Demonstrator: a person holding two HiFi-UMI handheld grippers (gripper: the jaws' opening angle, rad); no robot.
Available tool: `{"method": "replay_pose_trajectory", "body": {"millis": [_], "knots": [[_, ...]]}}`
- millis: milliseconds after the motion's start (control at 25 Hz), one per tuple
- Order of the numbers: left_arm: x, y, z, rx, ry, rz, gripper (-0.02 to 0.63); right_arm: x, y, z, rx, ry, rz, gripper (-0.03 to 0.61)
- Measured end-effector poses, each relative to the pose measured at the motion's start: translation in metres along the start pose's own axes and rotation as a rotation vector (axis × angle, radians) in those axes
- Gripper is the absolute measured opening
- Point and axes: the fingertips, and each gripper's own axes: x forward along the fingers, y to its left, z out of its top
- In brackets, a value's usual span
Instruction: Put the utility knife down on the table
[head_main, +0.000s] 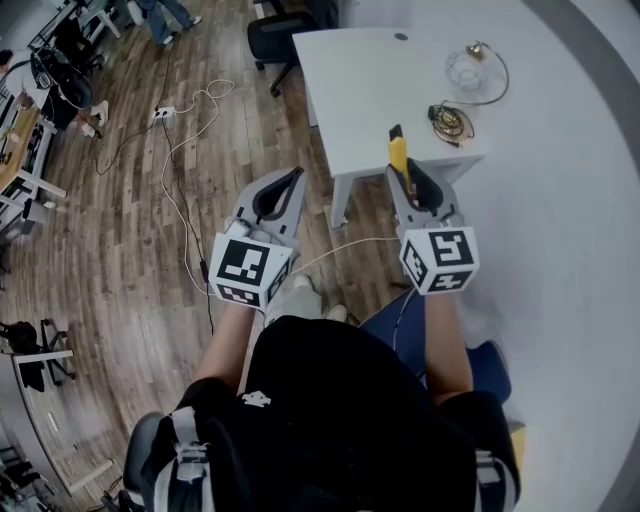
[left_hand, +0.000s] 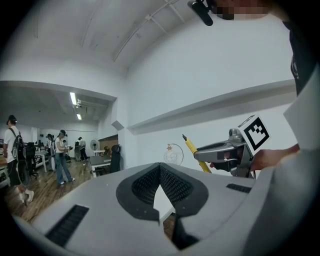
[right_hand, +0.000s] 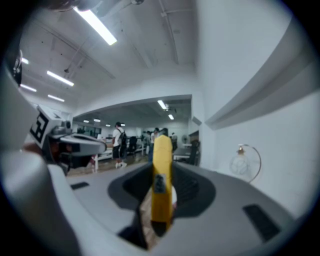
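The right gripper (right_hand: 162, 167) is clamped on the utility knife (right_hand: 161, 175). In the right gripper view its dark pads press on both sides of the yellow handle, low on its length, and the rest of the handle sticks up and forward past the fingertips. In the left gripper view the knife slants upward out of that gripper, with its dark tip highest. From the head view the knife lies over the near edge of the white surface (head_main: 360, 70) and points along it towards a dark coiled item (head_main: 450, 120). It is carried in the gripper rather than lying on the surface. A clear glass globe with a brass arc (head_main: 466, 68) stands farther back on the same surface. The left gripper (left_hand: 160, 167) is drawn in, with its fingertips meeting at the front. Only a narrow wedge stays open behind the fingertips, through which the surface and the floor show, and nothing sits between the pads. This gripper is held level over the wooden floor (head_main: 130, 220), to the left of the surface and apart from the other gripper. A white cable (head_main: 180, 150) trails across the boards there. Several people stand far back in the room.
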Motion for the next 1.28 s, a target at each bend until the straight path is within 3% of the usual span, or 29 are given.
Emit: {"method": "replay_pose_trajectory", "body": {"millis": [480, 920, 1280], "knots": [[0.058, 0.019, -0.007, -0.024, 0.011, -0.006, 0.017, 0.044, -0.029, -0.010, 0.007, 0.024, 0.018, 0.137], [0.140, 0.076, -0.018, -0.035, 0.035, -0.016, 0.017, 0.134, -0.070, -0.010, 0.012, 0.050, 0.021, 0.137], [0.208, 0.130, -0.004, -0.043, 0.019, -0.056, 0.017, 0.207, -0.098, 0.016, -0.010, 0.062, 0.002, 0.137]]}}
